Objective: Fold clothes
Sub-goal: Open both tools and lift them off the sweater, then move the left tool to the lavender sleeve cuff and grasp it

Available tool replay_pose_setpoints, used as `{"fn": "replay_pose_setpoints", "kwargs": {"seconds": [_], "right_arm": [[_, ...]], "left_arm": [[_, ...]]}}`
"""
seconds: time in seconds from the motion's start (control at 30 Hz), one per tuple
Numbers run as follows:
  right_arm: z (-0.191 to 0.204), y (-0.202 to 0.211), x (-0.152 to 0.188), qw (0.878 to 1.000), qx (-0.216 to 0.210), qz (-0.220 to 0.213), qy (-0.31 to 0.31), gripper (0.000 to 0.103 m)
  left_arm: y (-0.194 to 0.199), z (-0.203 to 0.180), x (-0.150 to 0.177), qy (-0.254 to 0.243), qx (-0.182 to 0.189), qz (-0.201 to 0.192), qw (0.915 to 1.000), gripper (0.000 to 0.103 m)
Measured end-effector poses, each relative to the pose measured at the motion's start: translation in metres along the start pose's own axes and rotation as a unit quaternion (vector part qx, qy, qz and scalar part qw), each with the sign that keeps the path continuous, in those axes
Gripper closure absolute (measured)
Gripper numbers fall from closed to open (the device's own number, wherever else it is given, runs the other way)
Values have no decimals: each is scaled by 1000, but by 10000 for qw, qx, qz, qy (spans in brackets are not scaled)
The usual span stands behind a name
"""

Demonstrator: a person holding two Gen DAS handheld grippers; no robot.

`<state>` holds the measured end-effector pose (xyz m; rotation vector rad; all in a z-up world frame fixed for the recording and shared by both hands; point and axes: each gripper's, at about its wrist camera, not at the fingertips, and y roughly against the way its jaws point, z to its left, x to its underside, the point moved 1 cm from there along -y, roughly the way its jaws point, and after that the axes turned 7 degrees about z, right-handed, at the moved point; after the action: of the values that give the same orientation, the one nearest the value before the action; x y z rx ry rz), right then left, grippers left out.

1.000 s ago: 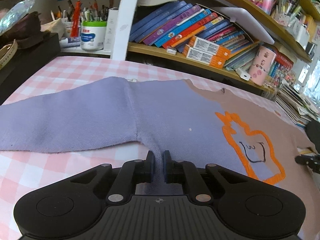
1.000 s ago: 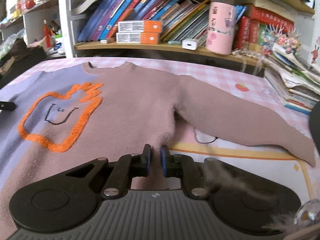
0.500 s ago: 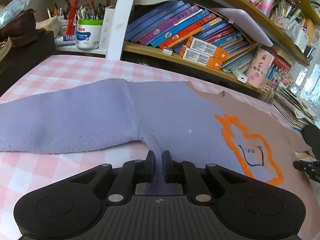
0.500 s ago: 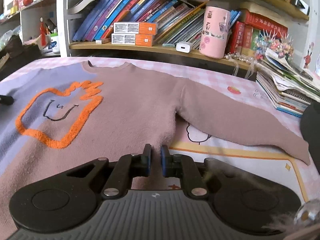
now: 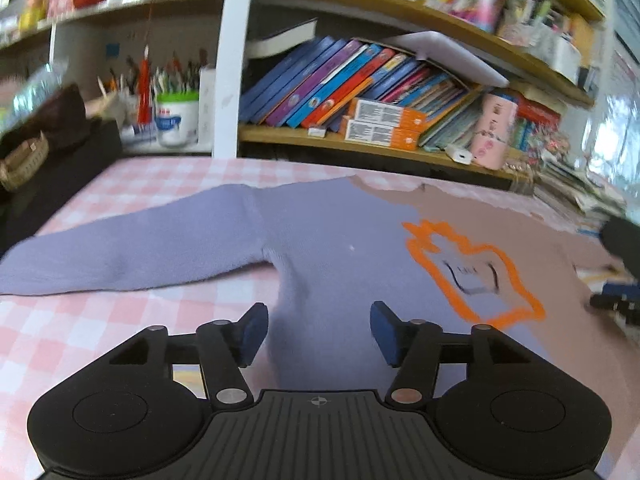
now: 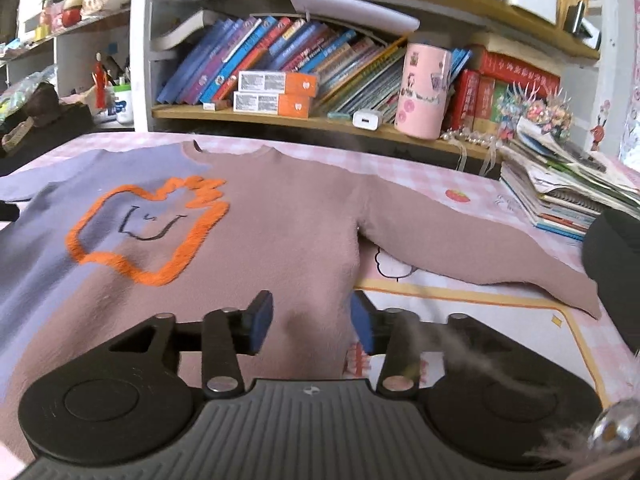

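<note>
Evidently no fold is made: the lilac-and-mauve knitted sweater (image 6: 280, 216) lies flat, sleeves outspread, on the pink checked tablecloth (image 5: 80, 328). Left gripper (image 5: 316, 330) and right gripper (image 6: 312, 322) gape wide, apparently holding nothing.

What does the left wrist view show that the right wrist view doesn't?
Left wrist only: the sweater's whole purple sleeve lying on the checked tablecloth, and the open left tool.
Right wrist only: the brown sleeve, a stack of magazines, and the open right tool.
Both: the sweater spread flat, its orange outline, the bookshelf, the pink cup.
</note>
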<state>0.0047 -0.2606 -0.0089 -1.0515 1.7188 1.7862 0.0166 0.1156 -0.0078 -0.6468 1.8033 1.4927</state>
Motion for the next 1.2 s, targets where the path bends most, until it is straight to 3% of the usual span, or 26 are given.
{"fn": "replay_pose_setpoints", "kwargs": {"seconds": [0.17, 0.4, 0.53, 0.67, 1.2], "right_arm": [[13, 29, 20, 9999, -47, -129, 45, 38], [47, 69, 50, 9979, -424, -355, 340, 30], [69, 76, 53, 9955, -617, -453, 551, 27], [85, 76, 50, 9935, -737, -513, 706, 25], [106, 59, 45, 9887, -960, -535, 1015, 16]], "left_arm": [[35, -16, 20, -165, 85, -130, 9997, 34], [82, -39, 35, -706, 58, -402, 9967, 18], [98, -40, 42, -958, -193, -545, 9937, 10], [102, -33, 49, -998, -431, -538, 9926, 9], [93, 6, 51, -373, -978, -457, 9935, 6]]}}
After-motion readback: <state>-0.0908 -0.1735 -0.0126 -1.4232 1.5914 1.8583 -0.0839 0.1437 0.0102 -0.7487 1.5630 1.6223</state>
